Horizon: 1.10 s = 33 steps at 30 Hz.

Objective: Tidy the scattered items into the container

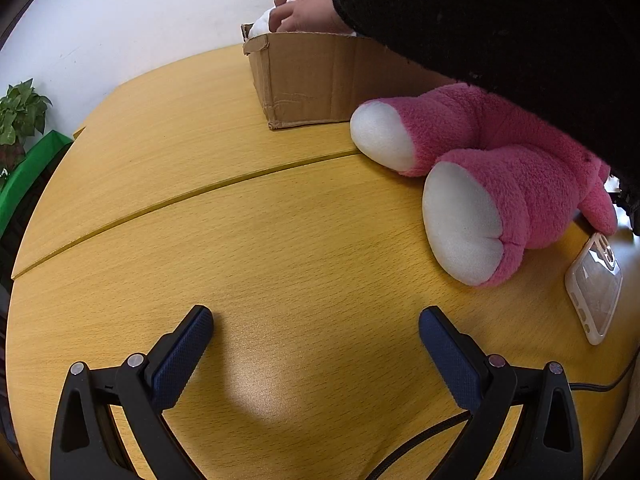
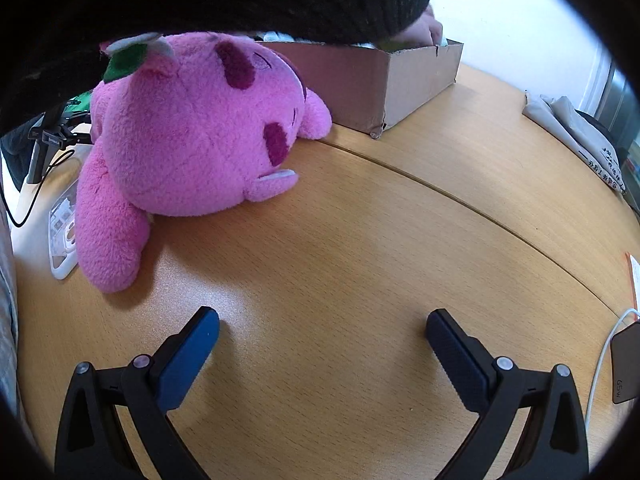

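Observation:
A pink plush toy (image 1: 508, 184) lies on the wooden table (image 1: 248, 240), its two white soles facing my left gripper (image 1: 316, 320), which is open and empty well short of it. In the right wrist view the toy's head (image 2: 192, 128) lies at upper left, and my right gripper (image 2: 322, 322) hangs open and empty over bare table. Behind the toy stands a cardboard box (image 1: 308, 80), also in the right wrist view as the box (image 2: 404, 84). A bare hand (image 1: 304, 8) in a black sleeve (image 1: 500, 20) reaches into the box onto something white (image 1: 260, 26).
A phone in a clear case (image 1: 594, 286) lies beside the toy, and the same phone (image 2: 62, 236) shows under the toy's arm. A potted plant (image 1: 20, 112) stands off the table's left. Folded cloth (image 2: 576, 140), a charger (image 2: 626, 364) with white cable and black cables lie at the edges.

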Available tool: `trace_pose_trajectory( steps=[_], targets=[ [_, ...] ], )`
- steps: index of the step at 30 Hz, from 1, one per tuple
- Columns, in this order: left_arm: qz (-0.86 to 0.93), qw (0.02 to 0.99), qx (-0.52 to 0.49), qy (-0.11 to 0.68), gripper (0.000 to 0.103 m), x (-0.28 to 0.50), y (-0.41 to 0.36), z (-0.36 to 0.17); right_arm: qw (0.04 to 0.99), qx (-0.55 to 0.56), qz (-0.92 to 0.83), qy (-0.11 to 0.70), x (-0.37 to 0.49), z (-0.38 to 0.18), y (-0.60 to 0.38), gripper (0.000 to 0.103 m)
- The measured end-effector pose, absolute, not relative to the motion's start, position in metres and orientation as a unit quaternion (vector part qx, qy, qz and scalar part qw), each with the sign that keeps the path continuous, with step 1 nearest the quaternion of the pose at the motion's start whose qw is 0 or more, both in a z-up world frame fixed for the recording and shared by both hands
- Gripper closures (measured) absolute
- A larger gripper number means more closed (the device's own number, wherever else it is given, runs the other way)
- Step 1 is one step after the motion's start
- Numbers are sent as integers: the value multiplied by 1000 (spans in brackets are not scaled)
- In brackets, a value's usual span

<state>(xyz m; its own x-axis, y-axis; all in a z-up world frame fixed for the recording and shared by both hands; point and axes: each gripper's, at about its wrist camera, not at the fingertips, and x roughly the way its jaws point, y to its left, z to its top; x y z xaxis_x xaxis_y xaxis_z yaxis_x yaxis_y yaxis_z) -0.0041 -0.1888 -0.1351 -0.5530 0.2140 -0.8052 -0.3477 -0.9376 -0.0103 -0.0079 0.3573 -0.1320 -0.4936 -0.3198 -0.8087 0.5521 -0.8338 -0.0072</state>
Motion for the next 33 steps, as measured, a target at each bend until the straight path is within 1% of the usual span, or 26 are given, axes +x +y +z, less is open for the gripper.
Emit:
trace_pose_trajectory(
  steps=[33],
  targets=[
    [877,164,-445,78,0,-4,-190,-135,255,434,-853,134,-6,-131,357,0]
  ],
)
